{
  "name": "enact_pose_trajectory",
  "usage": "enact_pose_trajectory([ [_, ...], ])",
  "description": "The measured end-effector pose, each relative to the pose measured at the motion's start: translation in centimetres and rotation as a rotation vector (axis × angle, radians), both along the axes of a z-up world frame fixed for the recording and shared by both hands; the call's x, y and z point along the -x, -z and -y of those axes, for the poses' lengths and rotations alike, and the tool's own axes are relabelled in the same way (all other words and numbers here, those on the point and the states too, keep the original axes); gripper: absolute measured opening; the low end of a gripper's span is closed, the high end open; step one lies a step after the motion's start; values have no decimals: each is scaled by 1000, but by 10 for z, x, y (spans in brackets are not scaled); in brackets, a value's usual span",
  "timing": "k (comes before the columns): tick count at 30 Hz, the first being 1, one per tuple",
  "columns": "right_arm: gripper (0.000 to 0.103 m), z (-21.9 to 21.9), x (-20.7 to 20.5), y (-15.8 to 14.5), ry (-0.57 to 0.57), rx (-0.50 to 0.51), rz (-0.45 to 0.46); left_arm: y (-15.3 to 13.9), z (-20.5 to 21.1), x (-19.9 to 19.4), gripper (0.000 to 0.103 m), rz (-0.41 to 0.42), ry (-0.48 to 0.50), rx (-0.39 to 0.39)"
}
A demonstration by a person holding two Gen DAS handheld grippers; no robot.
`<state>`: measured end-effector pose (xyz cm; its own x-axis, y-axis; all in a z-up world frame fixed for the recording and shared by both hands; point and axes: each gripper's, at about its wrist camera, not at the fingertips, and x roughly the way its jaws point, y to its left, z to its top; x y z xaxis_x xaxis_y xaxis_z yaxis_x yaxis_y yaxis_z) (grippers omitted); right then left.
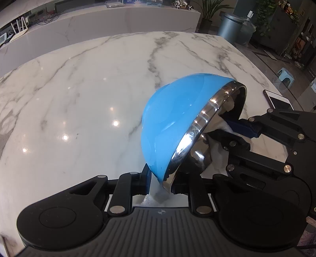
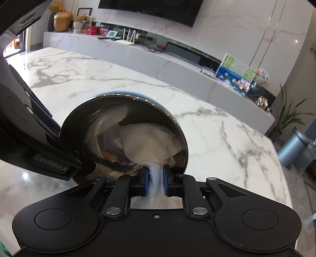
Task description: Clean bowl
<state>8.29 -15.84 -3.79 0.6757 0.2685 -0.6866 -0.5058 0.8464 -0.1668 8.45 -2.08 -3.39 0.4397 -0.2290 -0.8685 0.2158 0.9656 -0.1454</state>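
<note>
1. We see the blue bowl [image 1: 173,118] tipped on its side above the marble counter [image 1: 79,98], its chrome rim [image 1: 197,122] clamped at the low edge by the left tool [image 1: 160,181], jaws closed on the wall. The counter lies broad and bare to the left and beyond; its far edge meets a long white ledge [image 1: 118,17].
2. The right tool [image 2: 156,180] is closed tight on a white cloth [image 2: 150,140], which is bunched against the bowl's steel inside [image 2: 98,128].
3. Much of the cloth is hidden by the rim in the left view; reflections blur the bowl's inner surface, so we cannot judge how clean it is.
4. A phone [image 1: 278,98] lies near the counter's right edge, just behind the right tool. A grey bin [image 1: 231,25] and a potted plant [image 1: 209,11] stand well apart on the floor.
</note>
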Motion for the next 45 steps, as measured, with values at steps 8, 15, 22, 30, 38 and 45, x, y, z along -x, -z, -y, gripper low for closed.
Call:
enact_pose_trajectory([
  [8, 12, 4, -8, 9, 14, -85, -114, 3, 2, 0, 18, 14, -3, 11],
  [15, 13, 18, -18, 9, 43, -225, -235, 7, 0, -2, 18, 21, -38, 36],
  [22, 13, 25, -20, 9, 61, -286, -285, 11, -3, -4, 19, 21, -69, 70],
  [30, 12, 16, -14, 8, 27, -194, -225, 9, -4, -6, 18, -4, -50, 68],
  [38, 11, -1, 6, 0, 4, 36, 40, 7, -3, -4, 18, -10, -32, 49],
  [45, 11, -8, 9, 3, -18, 105, 100, 2, -3, 0, 18, -27, 7, 33],
])
